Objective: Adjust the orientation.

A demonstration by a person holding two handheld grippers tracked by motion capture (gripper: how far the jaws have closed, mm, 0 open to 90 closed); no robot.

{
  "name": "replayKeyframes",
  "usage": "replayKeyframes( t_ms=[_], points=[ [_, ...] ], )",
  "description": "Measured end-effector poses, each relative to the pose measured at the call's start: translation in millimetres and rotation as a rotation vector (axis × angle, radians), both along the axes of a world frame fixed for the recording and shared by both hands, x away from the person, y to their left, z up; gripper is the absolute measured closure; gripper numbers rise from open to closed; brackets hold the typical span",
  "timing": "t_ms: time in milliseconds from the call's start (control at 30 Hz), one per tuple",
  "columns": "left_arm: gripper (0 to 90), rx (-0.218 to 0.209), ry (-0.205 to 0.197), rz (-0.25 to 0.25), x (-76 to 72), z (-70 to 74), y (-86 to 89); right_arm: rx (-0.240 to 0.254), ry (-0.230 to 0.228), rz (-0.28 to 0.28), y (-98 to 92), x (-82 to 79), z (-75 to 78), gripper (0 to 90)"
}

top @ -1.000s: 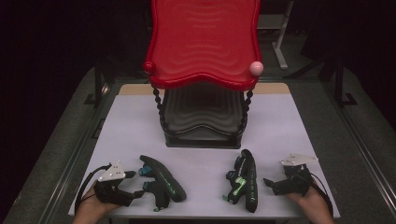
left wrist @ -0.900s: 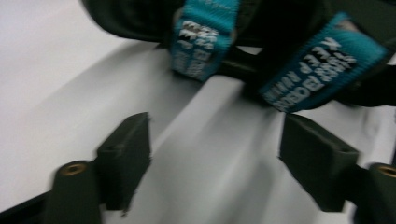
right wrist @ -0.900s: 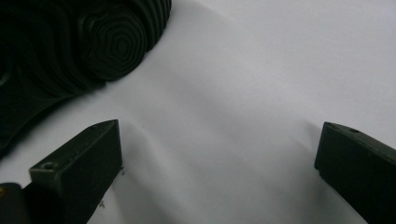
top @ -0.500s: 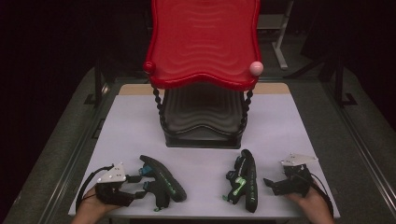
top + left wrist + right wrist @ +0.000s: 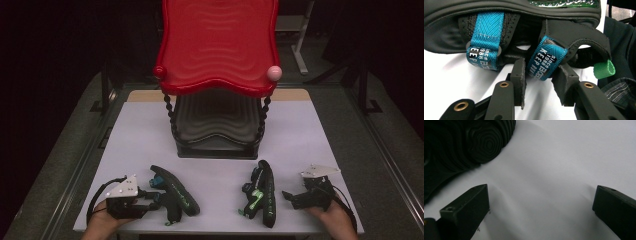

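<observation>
Two black sandals lie on the white table (image 5: pixel 310 135). The left sandal (image 5: pixel 175 192) rests on its side, straps facing my left gripper (image 5: pixel 155 200). In the left gripper view, a blue woven strap loop (image 5: pixel 546 60) sits between the two black jaws of my left gripper (image 5: pixel 541 82), which have just been closing; the pads press on it. The right sandal (image 5: pixel 262 195), with green trim, lies to the left of my right gripper (image 5: pixel 287 196). My right gripper (image 5: pixel 540 202) stands wide open over bare table, with the sandal's ribbed sole (image 5: pixel 461 142) ahead at the upper left.
A two-tier rack stands mid-table, with a red wavy top shelf (image 5: pixel 217 45) and a black lower shelf (image 5: pixel 217 125). A pink ball (image 5: pixel 274 73) caps its front right corner. A green tab (image 5: pixel 604 70) sticks out of the left sandal.
My left gripper's jaws have closed in around the left sandal's blue strap. The right gripper and both sandals have kept their places.
</observation>
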State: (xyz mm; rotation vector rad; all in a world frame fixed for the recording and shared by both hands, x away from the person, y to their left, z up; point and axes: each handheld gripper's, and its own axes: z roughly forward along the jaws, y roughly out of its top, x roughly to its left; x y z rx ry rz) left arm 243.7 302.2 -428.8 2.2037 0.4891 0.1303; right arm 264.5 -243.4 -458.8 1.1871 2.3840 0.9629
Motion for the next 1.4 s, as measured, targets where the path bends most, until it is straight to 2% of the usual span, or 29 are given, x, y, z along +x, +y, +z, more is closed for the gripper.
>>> replayKeyframes(
  t_ms=[100,433,600,700,833,1133,1400],
  points=[
    [65.8,-0.011,-0.011,-0.003,1.3,3.0,-1.4,0.000,0.000,0.000,0.0,0.0,0.0,0.1],
    [67.4,-0.088,-0.030,0.002,11.7,13.1,-11.7,-0.001,0.000,0.000,0.0,0.0,0.0,0.1],
    [68.5,-0.137,-0.031,0.010,22.9,18.4,-22.9,0.001,-0.001,-0.001,0.1,0.0,-0.1,0.1],
    [68.9,-0.149,-0.032,0.010,27.2,19.8,-27.0,0.001,-0.001,-0.001,0.1,0.0,-0.1,0.2],
    [69.3,-0.179,-0.014,0.007,38.1,21.9,-36.5,0.001,-0.001,-0.001,0.1,-0.1,-0.1,0.1],
    [68.9,-0.190,0.010,0.004,57.2,23.5,-58.2,0.001,-0.001,-0.001,0.0,-0.1,-0.1,0.2],
    [66.8,-0.171,0.018,0.008,69.1,22.7,-74.8,0.001,-0.001,-0.001,0.0,-0.1,-0.1,0.2]
  ],
)
